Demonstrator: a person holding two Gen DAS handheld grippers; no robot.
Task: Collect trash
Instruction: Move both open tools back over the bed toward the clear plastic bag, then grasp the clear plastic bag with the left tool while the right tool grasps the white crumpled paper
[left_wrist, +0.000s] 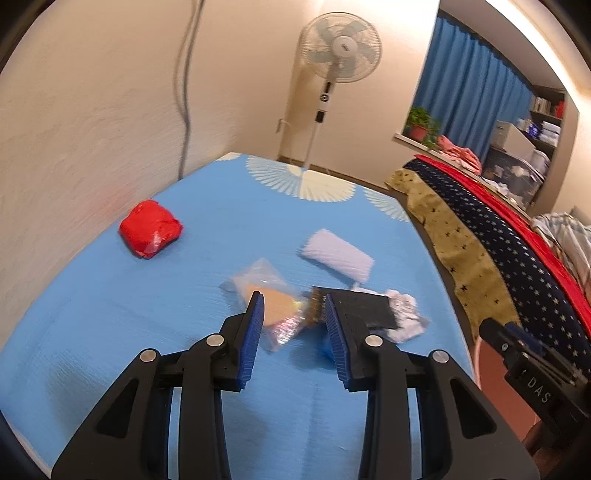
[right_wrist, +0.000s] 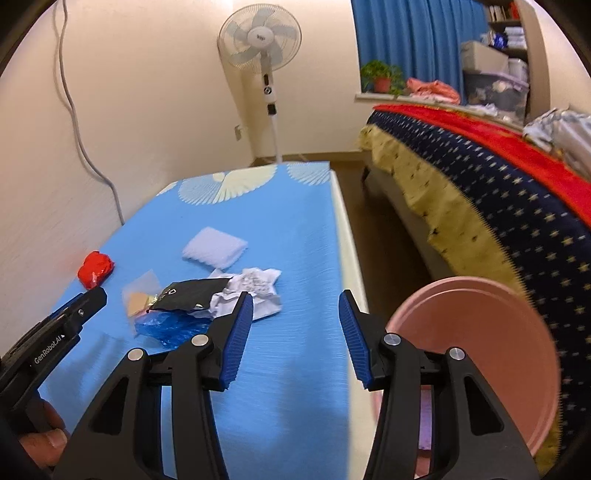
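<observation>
While my left tool (left_wrist: 293, 306) hangs over the pile of trash, its sides are apart with nothing pinched. The black foil wrapper (right_wrist: 192, 293) is my marker. A crumpled white paper (right_wrist: 255, 286) touches its far right side, a clear plastic bag with an orange card (right_wrist: 142, 295) sits just left of it, and a red wrapped lump (right_wrist: 95, 268) lies well left. My right tool (right_wrist: 295, 308) is apart too, empty. I think I should go down slowly, pinch one piece firmly, then carry it to the round pink bin (right_wrist: 476, 365) far right of the wrapper.

A heap of wrappers (right_wrist: 192, 306) lies mid-tabletop (right_wrist: 288, 387) near its right edge; a packet (right_wrist: 95, 274) sits by the left edge; a bucket (right_wrist: 480, 354) stands beyond the right edge.
</observation>
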